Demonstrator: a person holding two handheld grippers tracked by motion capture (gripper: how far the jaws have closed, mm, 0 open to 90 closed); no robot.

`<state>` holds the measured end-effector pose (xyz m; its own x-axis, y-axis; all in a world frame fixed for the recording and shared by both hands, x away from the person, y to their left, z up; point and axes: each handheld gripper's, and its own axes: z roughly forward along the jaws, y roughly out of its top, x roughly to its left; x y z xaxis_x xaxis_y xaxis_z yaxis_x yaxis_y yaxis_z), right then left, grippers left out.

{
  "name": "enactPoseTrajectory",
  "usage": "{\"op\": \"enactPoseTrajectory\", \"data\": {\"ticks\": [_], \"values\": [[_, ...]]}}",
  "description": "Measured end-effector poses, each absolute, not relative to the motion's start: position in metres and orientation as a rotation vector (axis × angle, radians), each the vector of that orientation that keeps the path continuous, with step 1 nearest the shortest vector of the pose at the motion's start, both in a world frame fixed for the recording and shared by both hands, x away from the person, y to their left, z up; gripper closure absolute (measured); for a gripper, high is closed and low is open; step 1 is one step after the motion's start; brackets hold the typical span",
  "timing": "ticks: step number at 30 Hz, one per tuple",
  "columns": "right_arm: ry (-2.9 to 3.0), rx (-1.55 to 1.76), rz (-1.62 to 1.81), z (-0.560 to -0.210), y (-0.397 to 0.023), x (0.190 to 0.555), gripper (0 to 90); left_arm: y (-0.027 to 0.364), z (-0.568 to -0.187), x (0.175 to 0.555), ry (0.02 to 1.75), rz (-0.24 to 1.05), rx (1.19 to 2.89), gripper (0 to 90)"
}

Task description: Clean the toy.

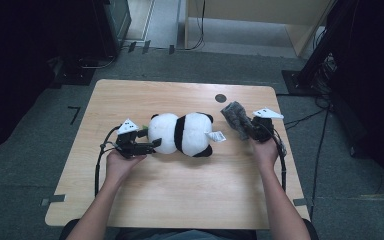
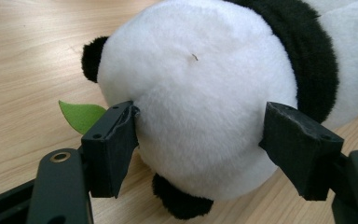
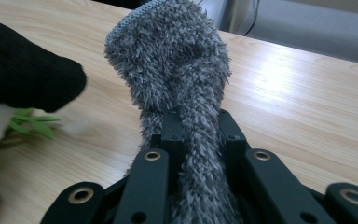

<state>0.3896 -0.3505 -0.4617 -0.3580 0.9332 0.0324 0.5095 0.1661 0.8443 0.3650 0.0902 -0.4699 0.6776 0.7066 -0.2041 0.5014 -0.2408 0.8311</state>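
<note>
Right fingers (image 3: 172, 128): pinched nearly shut on a grey fuzzy cloth (image 3: 177, 70), whose bunched strip runs down between them.
Right gripper (image 1: 252, 126): at the table's right side, cloth standing up and away from the jaws toward the far edge.
Left fingers (image 2: 112, 144): about half spread, pads pressing either flank of the plush panda (image 2: 200, 98) at its white head.
Left gripper (image 1: 150, 145): at the panda's left end, on the wooden table (image 1: 180, 195).
Key relation: the panda's long axis runs left to right; the cloth hangs just beyond its right end, so the right hand is nearer that end.
Panda's look: soft, black and white, lying flat, a green leaf (image 2: 79, 114) by its head, white tag (image 1: 216, 136) at the right end.
</note>
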Motion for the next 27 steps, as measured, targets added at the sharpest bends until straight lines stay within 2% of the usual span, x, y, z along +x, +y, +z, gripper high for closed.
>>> {"op": "enactPoseTrajectory", "data": {"ticks": [7, 14, 20, 27], "values": [[2.032, 1.294, 1.077, -0.443, -0.335, 0.393, 78.6, 0.085, -0.459, 0.365, 0.902, 0.365, 1.9, 18.7], [2.08, 1.25, 1.099, -0.413, -0.319, 0.4, 78.5, 0.087, -0.468, 0.382, 0.952, 0.227, 1.888, 17.1], [2.114, 1.197, 1.147, -0.386, -0.297, 0.408, 78.4, 0.089, -0.476, 0.387, 0.92, 0.22, 1.897, 17.3], [2.181, 1.123, 1.165, -0.36, -0.264, 0.419, 78.3, 0.092, -0.478, 0.387, 0.919, 0.18, 1.891, 29.1]]}}
